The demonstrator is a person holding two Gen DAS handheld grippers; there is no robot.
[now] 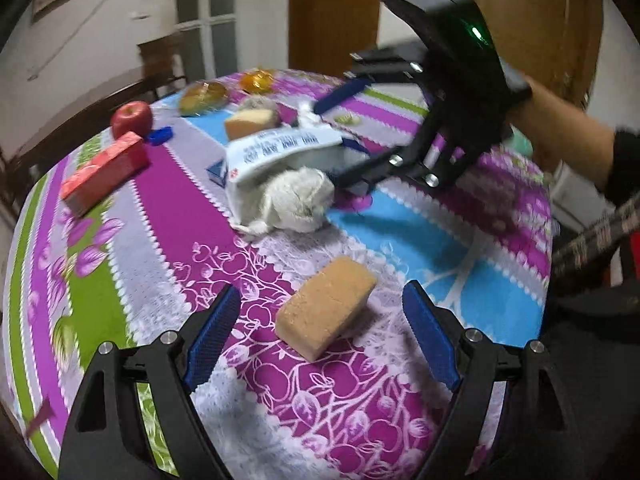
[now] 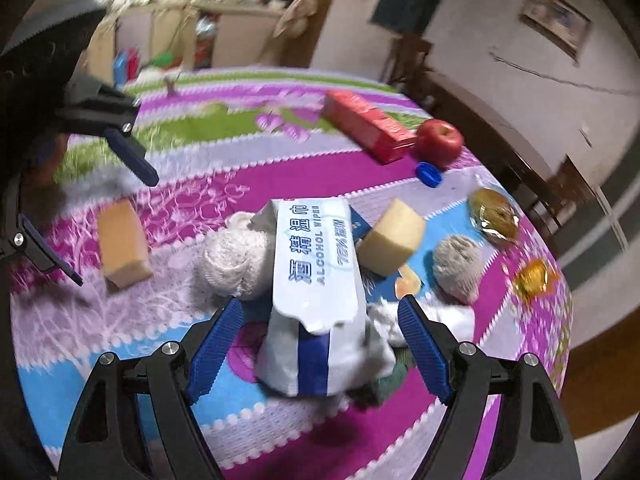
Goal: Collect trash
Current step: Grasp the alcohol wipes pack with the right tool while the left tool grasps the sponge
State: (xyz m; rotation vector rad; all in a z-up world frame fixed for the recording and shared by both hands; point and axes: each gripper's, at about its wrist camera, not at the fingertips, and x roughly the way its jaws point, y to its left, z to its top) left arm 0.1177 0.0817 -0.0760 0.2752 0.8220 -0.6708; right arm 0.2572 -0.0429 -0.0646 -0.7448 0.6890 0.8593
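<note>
A white alcohol-wipes packet (image 2: pixel 316 276) lies on the flowered tablecloth, with a crumpled white tissue ball (image 2: pixel 236 260) beside it. My right gripper (image 2: pixel 320 316) is open, its blue fingers on either side of the packet's near end, not closed on it. The packet (image 1: pixel 280 148) and tissue ball (image 1: pixel 298 200) also show in the left wrist view, with the right gripper (image 1: pixel 340 132) over them. My left gripper (image 1: pixel 320 308) is open and empty, just behind a tan sponge block (image 1: pixel 328 306), which also shows in the right wrist view (image 2: pixel 122 242).
On the table (image 1: pixel 460 248) are a red box (image 2: pixel 368 124), a red apple (image 2: pixel 440 140), a blue bottle cap (image 2: pixel 429 174), a yellow sponge wedge (image 2: pixel 394 236), a grey ball (image 2: pixel 458 264), a wrapped pastry (image 2: pixel 494 214) and an orange candy wrapper (image 2: pixel 534 278). Chairs stand behind.
</note>
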